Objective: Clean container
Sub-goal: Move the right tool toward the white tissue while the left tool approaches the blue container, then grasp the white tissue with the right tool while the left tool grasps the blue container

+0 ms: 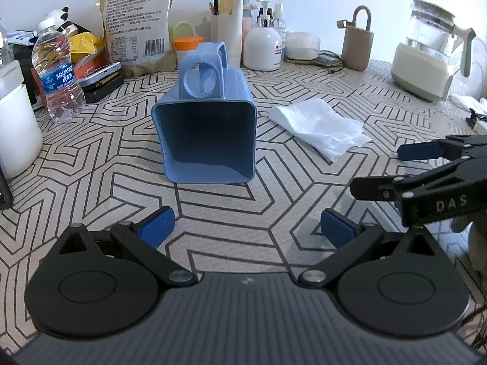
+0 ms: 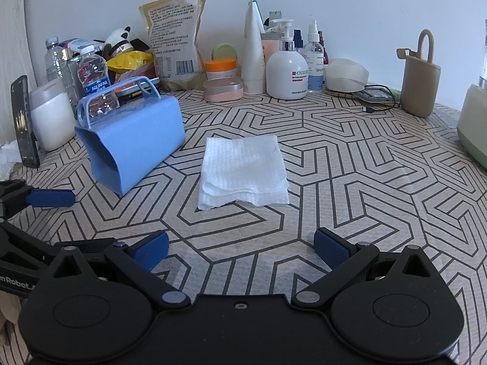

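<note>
A blue plastic container (image 1: 207, 140) lies on its side on the patterned table, its square mouth facing me and its handle on top; in the right wrist view the container (image 2: 134, 146) lies at the left. A folded white paper towel (image 2: 243, 170) rests flat in the middle, right of the container, and the towel (image 1: 319, 124) shows in the left wrist view too. My left gripper (image 1: 246, 228) is open just short of the container's mouth, nothing between its blue pads. My right gripper (image 2: 240, 251) is open in front of the towel, empty, and the right gripper (image 1: 377, 170) reaches in from the right.
Along the back wall stand a water bottle (image 1: 57, 73), a tan food bag (image 1: 137, 21), a white pump bottle (image 2: 287, 73), jars, a beige pouch (image 2: 420, 82) and a kettle (image 1: 426, 57). A white tub (image 1: 15, 127) and a phone (image 2: 24, 121) stand at the left.
</note>
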Demonstrator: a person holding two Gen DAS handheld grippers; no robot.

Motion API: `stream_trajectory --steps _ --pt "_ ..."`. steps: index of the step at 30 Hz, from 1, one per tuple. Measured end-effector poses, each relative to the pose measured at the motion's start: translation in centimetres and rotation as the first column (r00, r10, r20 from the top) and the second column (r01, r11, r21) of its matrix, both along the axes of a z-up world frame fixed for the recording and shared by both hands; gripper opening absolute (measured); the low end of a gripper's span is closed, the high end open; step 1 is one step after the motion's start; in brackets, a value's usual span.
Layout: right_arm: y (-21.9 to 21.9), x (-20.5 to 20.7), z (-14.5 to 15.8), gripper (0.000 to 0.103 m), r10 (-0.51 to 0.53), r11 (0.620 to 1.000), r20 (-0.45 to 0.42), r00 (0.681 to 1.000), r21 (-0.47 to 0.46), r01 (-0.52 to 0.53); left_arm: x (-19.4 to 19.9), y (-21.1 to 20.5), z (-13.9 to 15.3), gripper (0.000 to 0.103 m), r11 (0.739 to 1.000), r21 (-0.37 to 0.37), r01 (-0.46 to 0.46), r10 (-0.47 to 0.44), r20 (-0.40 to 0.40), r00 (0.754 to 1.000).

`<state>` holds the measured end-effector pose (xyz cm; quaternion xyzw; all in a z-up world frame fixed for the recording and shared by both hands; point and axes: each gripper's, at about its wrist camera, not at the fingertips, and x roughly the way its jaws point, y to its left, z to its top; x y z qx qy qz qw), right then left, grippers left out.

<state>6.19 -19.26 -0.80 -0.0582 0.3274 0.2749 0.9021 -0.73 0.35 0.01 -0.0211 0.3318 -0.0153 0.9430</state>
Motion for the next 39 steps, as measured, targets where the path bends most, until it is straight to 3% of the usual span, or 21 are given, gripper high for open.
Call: stream_trajectory --steps 4,16,24,26,28,30,31,33,36,37,39 --pt "0.0 0.0 0.0 0.103 0.000 1.000 0.000 1.000 0.003 0.000 -0.4 -0.8 -0.1 0.103 0.999 0.046 -0.009 0.009 0.006 1.000" --pt "-0.2 0.0 0.0 0.103 0.004 1.000 -0.003 1.000 0.018 -0.004 -0.4 -0.8 -0.1 0.103 0.999 0.039 -0.007 0.008 -0.003 1.000" --pt "0.3 -0.1 -0.1 0.103 0.081 0.997 -0.005 0.997 0.010 -0.081 -0.2 -0.5 0.2 0.103 0.999 0.038 0.032 -0.031 -0.046 0.998" --pt "-0.1 0.0 0.1 0.102 0.122 0.991 -0.014 0.992 0.053 -0.121 -0.4 0.0 0.4 0.103 0.999 0.014 0.048 -0.048 -0.040 0.998" --pt "-0.6 0.0 0.2 0.090 0.121 0.989 -0.017 0.993 0.093 -0.119 -0.9 0.8 0.8 0.103 0.998 -0.032 0.046 -0.046 0.002 0.999" --pt "-1.0 0.2 0.5 0.069 0.119 0.987 -0.024 0.993 0.112 -0.116 -1.7 1.3 1.4 0.103 0.999 -0.011 0.037 -0.036 0.094 0.995" --pt "-1.1 0.3 0.8 0.065 0.134 0.984 -0.023 0.991 0.119 -0.130 -1.8 1.3 1.7 0.103 0.999 0.029 0.026 -0.030 0.122 0.992" --pt "-0.7 0.6 1.5 0.066 0.177 0.979 -0.012 0.984 0.104 -0.175 -1.8 1.2 2.2 0.103 0.993 0.118 -0.002 -0.019 0.171 0.985" --pt "0.9 0.9 2.3 0.068 0.203 0.979 0.030 0.979 0.025 -0.203 -1.2 1.4 2.5 0.103 0.987 0.152 0.055 -0.081 0.171 0.982" --pt "1.6 0.9 2.7 0.069 0.222 0.975 0.054 0.974 -0.013 -0.221 -1.0 1.6 2.6 0.103 0.986 0.132 0.097 -0.119 0.177 0.977" --pt "2.8 1.1 3.2 0.082 0.265 0.964 0.078 0.961 -0.056 -0.261 -0.5 2.1 2.7 0.103 0.983 0.085 0.162 -0.176 0.185 0.967"
